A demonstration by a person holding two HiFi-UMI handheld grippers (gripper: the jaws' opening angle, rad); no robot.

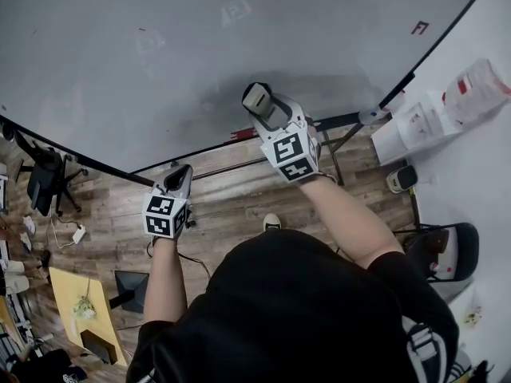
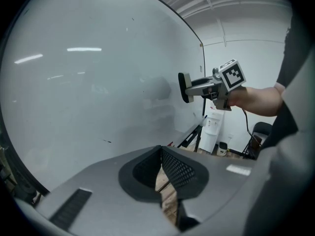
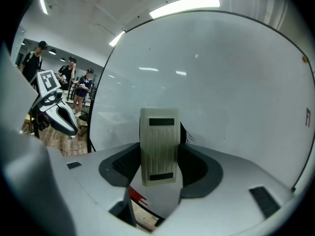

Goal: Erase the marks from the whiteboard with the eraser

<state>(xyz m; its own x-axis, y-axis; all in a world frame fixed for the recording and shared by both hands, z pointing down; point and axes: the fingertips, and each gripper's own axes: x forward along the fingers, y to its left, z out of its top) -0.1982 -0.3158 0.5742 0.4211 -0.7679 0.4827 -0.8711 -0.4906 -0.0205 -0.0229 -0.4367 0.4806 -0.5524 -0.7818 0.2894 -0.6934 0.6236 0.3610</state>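
My right gripper (image 1: 259,102) clamps the beige eraser (image 3: 158,149) near the whiteboard (image 1: 160,54); my left gripper (image 2: 160,167) is closed, empty.

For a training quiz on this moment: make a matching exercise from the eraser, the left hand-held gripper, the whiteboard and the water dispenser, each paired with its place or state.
1. eraser
2. left hand-held gripper
3. whiteboard
4. water dispenser

A. stands past the board's far end
B. jaws together, nothing between them
C. clamped in the right hand-held gripper
D. bears a small red mark near one edge

Pairs: 1-C, 2-B, 3-D, 4-A
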